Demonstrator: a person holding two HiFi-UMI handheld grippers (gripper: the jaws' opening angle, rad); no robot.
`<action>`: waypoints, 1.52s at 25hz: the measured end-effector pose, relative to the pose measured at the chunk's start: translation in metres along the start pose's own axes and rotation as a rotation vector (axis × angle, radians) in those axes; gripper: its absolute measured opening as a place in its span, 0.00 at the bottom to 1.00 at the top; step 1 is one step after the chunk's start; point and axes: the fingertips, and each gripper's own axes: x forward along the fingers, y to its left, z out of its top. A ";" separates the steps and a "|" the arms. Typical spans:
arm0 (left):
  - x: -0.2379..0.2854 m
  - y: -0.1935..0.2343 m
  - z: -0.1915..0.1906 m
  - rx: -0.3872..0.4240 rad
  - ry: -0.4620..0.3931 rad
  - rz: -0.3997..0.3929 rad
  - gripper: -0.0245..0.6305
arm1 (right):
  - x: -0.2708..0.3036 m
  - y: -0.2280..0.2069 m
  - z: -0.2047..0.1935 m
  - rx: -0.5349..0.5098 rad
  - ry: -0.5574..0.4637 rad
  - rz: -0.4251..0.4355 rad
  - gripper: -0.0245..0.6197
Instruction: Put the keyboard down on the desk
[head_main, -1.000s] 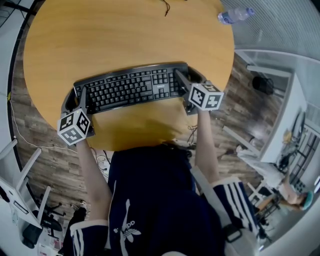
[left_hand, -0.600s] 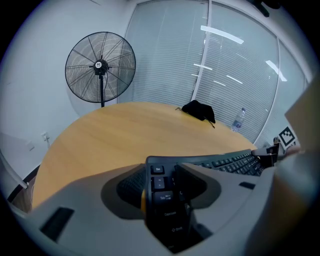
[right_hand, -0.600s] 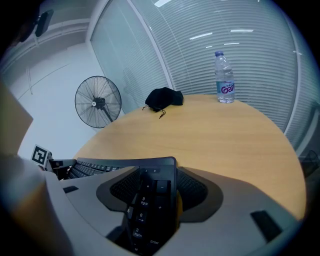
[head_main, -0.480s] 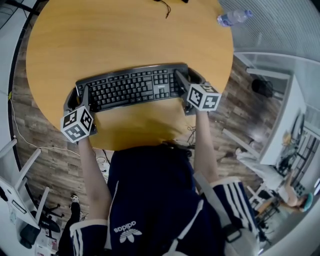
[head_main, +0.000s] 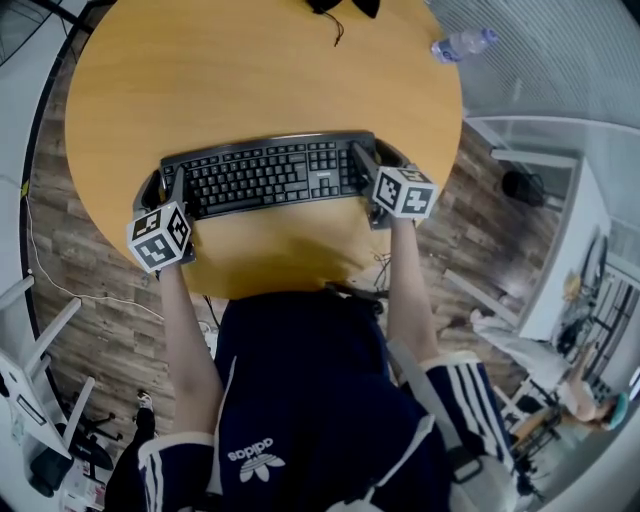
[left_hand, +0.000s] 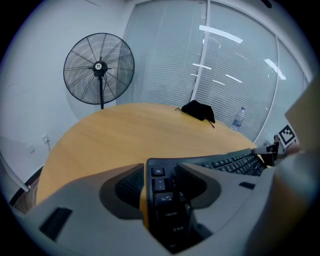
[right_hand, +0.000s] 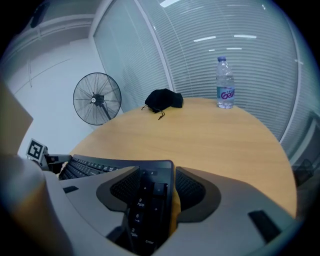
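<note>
A black keyboard (head_main: 265, 175) lies level across the near half of the round wooden desk (head_main: 250, 70). I cannot tell whether it touches the wood. My left gripper (head_main: 165, 192) is shut on the keyboard's left end, with one jaw over the keys and one under. My right gripper (head_main: 368, 165) is shut on the right end the same way. In the left gripper view the left gripper (left_hand: 160, 172) clamps the end keys and the keyboard (left_hand: 230, 162) runs off to the right. In the right gripper view the right gripper (right_hand: 155, 182) holds the number pad of the keyboard (right_hand: 95, 167).
A water bottle (head_main: 462, 43) stands at the desk's far right edge. A black pouch (head_main: 335, 5) with a cord lies at the far edge. A standing fan (left_hand: 99, 69) is behind the desk. White chairs and shelves stand on the floor around it.
The keyboard and both grippers have shifted slightly forward over the desk, the left end a little to the right. Both grips are unchanged.
</note>
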 end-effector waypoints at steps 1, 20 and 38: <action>-0.003 0.000 0.005 0.018 -0.010 0.008 0.33 | -0.002 -0.003 0.004 -0.023 -0.012 -0.022 0.37; -0.165 -0.103 0.154 0.262 -0.507 -0.111 0.06 | -0.174 0.145 0.128 -0.304 -0.533 0.113 0.05; -0.311 -0.149 0.169 0.316 -0.741 -0.194 0.04 | -0.306 0.206 0.102 -0.371 -0.704 0.112 0.05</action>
